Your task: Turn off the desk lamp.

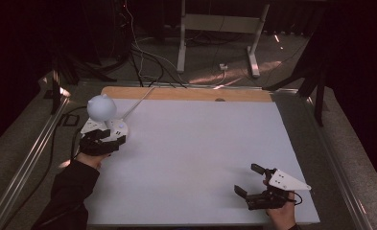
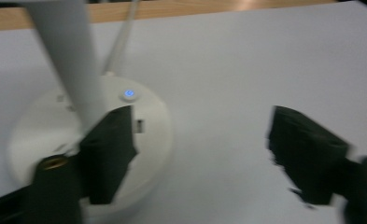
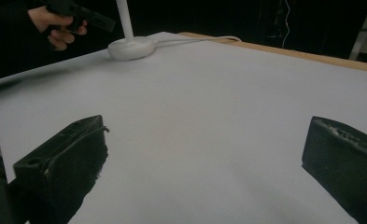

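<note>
The small white lamp stood at the far left of the white table, its round base flat on the surface, its stem rising upright to a ball-shaped head, and its cord running off toward the far wooden edge. The left gripper was much the nearer, just on the near side of the base with jaws spread wide; one jaw seemed to overlap the base, though blur made contact hard to judge. The right gripper sat well apart at the near right, jaws wide and empty.
</note>
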Motion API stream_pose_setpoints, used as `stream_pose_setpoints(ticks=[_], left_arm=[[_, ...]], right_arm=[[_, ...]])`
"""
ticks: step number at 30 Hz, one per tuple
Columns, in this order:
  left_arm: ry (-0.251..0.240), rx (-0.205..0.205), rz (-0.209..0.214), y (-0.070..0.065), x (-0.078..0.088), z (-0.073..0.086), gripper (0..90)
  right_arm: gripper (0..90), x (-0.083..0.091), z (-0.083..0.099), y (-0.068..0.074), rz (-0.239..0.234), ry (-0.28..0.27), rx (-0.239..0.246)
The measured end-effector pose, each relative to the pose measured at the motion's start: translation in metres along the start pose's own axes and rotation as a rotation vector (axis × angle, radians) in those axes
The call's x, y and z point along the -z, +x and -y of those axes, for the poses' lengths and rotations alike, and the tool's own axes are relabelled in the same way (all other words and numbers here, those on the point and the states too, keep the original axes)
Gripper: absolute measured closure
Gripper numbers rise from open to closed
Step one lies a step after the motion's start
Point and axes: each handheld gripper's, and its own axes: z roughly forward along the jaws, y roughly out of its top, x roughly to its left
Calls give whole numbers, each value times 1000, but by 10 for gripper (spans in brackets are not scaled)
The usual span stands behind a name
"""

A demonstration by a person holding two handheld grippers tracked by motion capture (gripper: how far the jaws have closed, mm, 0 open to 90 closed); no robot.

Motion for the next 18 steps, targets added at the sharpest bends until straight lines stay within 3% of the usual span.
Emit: stream_pose_setpoints(ticks=[6,13,18], left_arm=[[0,-17,98,-9,6,-5,13],[-20,-44,139,-22,16,-13,4],[-12,-56,212,-29,20,-13,4]], right_arm=[[0,0,0,0,2,0,-1],[0,-1,0,0,-1,3,-1],[0,1,0,0,3,-1,-4]])
